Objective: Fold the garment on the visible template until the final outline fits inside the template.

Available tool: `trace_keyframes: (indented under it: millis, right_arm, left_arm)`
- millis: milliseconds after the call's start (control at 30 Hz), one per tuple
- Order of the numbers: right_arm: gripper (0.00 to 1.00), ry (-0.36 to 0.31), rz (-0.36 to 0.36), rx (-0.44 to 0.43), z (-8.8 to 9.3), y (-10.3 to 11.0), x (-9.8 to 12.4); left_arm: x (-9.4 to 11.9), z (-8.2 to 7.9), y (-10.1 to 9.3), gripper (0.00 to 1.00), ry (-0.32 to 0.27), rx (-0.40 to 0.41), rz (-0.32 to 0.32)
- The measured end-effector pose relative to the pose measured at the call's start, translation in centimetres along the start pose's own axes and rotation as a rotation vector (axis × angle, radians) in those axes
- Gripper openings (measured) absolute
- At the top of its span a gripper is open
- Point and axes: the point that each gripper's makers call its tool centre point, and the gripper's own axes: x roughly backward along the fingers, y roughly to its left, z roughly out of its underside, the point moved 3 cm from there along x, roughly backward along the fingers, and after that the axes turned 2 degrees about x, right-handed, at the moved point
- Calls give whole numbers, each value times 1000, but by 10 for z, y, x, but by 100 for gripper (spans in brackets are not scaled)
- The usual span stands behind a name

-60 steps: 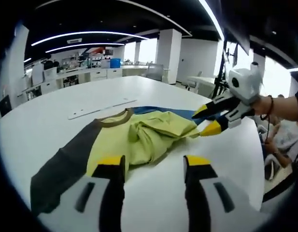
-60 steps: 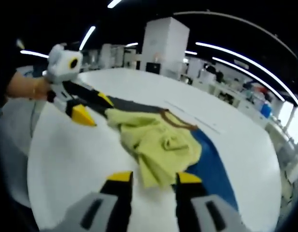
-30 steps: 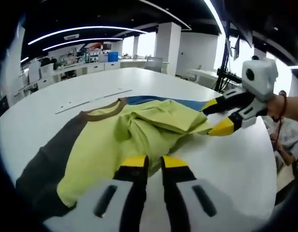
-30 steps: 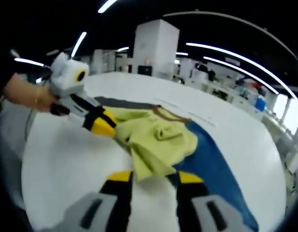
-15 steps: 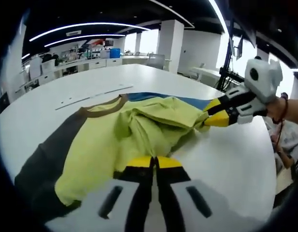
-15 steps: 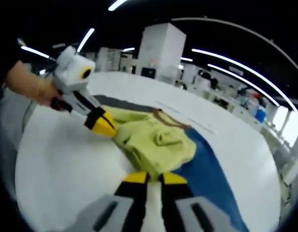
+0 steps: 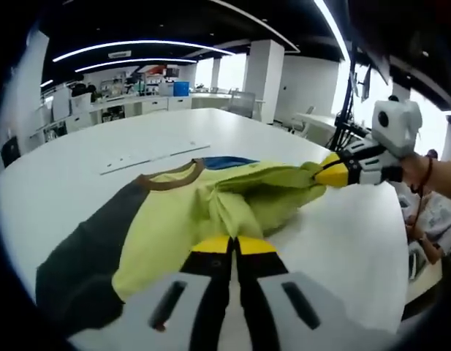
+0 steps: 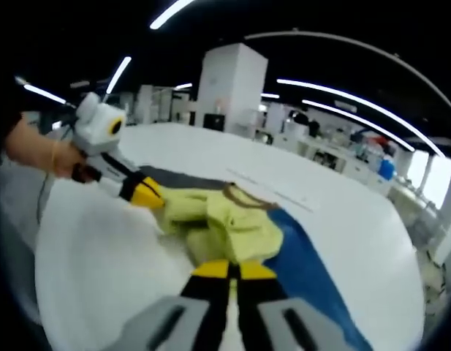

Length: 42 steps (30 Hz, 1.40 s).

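Note:
A yellow-green shirt (image 7: 174,219) with a brown collar (image 7: 170,181), a dark grey sleeve (image 7: 79,256) and a blue sleeve (image 7: 229,162) lies bunched on the white table (image 7: 79,161). My left gripper (image 7: 232,243) is shut on the shirt's near hem. The right gripper (image 7: 321,173) comes in from the right, shut on a raised fold of the same hem. In the right gripper view, my right gripper (image 8: 232,269) is shut on the yellow-green shirt (image 8: 236,219), the blue sleeve (image 8: 313,270) trails to the right, and the left gripper (image 8: 153,199) pinches the hem at the left.
A thin pale strip (image 7: 156,155) lies on the table beyond the collar. The table's edge (image 7: 400,270) curves close on the right, with a seated person (image 7: 430,219) past it. Desks and pillars stand far behind.
Both grippers, open two seconds ago, have shut on the shirt's hem. The hem is now drawn out between them and raised off the table.

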Motion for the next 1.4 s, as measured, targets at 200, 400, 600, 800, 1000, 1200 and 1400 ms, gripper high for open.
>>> trace_keyframes:
  millis: [200,400,600,800,1000,1200,1400]
  right_arm:
    - [0,32,-18,19,-2,5,16]
    - [0,57,-33,56,3,12,29]
    - [0,72,-31,64,8,17,41]
    - [0,76,-43,67,13,27,60]
    - [0,79,-58,32,20,36,72]
    - [0,89,-67,35,25,50,83]
    - [0,96,-91,35,34,68,91]
  left_arm:
    - [28,-7,7,0,-8,-79,-50]
    - [62,-6,16,0,-19,-82,-70]
    - [84,-5,10,0,-18,-110,-79]
    - [103,3,4,0,-7,-136,-71]
    - [116,18,-12,0,18,-126,-47]
    - [129,35,-21,0,47,-122,-35]
    - [146,55,-28,0,87,-122,-32]
